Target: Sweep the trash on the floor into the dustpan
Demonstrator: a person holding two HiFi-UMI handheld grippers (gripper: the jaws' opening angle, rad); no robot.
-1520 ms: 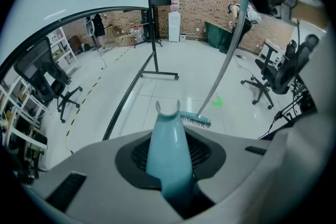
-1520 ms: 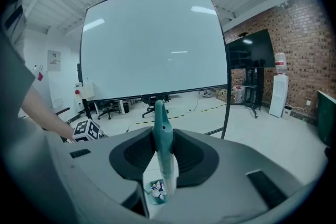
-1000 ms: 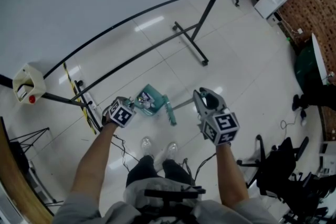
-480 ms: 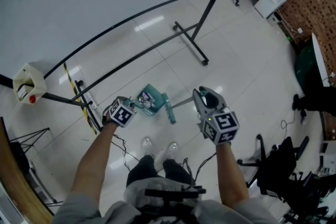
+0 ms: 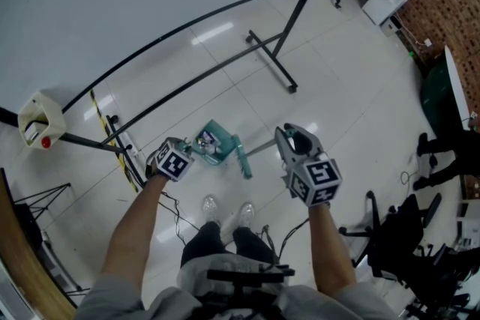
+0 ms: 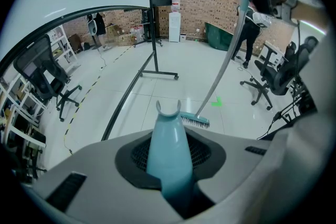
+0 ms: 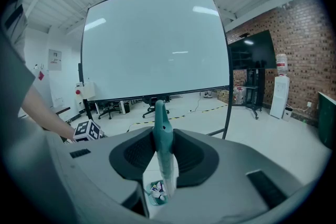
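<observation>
I've got the left gripper (image 5: 183,154) pinched on the dustpan handle (image 6: 168,157). Both pads are pressed on the teal shaft, and its forked end sticks out past the jaws toward 12 o'clock in the left gripper view. The right gripper (image 5: 289,140) is clamped on the broom handle (image 7: 162,152), a thin teal shaft upright between the 2 pads. In the head view the dustpan (image 5: 213,145) is low over the white floor (image 5: 337,86), just past my shoes (image 5: 208,206) and at 1 o'clock from the left gripper; I can't tell if it rests on the tiles. The trash (image 5: 208,142) is already in the pan, a small heap of white and dark scraps. The right gripper view shows the same heap at 6 o'clock under the jaws. The broom head (image 5: 242,155) is just beside the pan, at 3 o'clock of it; I can't tell if they touch. From there the shaft runs out toward 3 o'clock into the right gripper. In the left gripper view there's a green mark (image 6: 217,103) on the floor at 1 o'clock of the brush. The black whiteboard stand (image 5: 271,61) is well apart at 12 o'clock, and the office chairs (image 5: 394,240) are at 4 o'clock.
</observation>
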